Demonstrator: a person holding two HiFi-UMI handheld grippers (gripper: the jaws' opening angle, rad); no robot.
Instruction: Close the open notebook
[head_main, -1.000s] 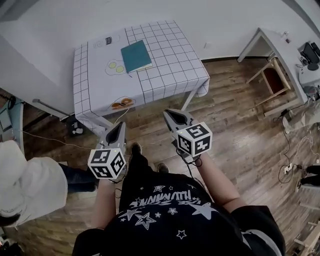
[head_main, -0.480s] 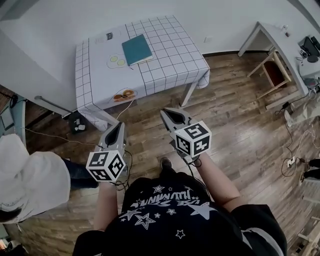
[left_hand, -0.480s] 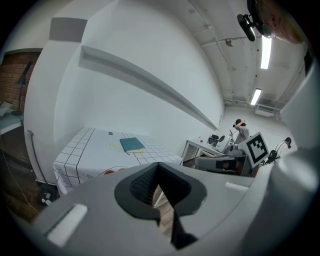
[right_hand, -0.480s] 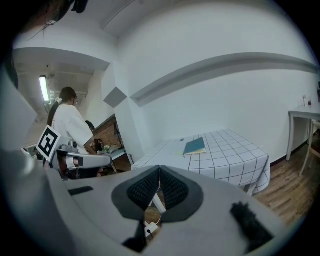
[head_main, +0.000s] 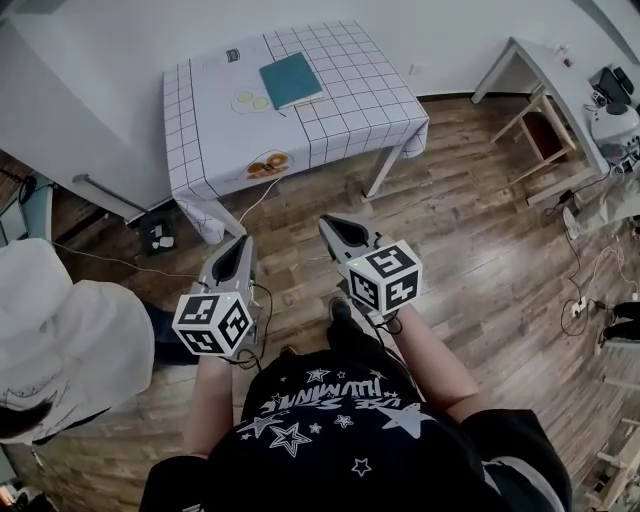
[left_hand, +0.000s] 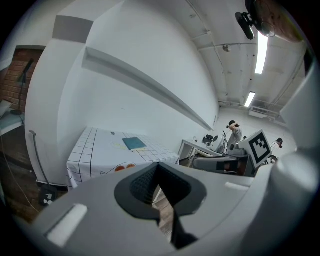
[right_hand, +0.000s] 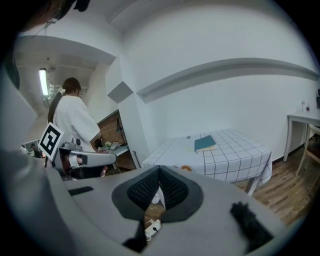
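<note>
Wood floor (head_main: 470, 250) spreads around a table (head_main: 340, 130) under a checked white cloth against a white wall. On the table's far half lies the notebook (head_main: 291, 79), shut, teal cover up. Both grippers hang well short of the table's near edge, the left gripper (head_main: 241, 246) and right gripper (head_main: 331, 225) each with jaws pressed together on nothing. Only the right gripper view shows a person (right_hand: 75, 122) in a white coat standing left of the table; the head view crops them at its edge. Print on the cloth is too small to read. A desk (head_main: 540, 70) stands right of the table, with a strip of floor between.
</note>
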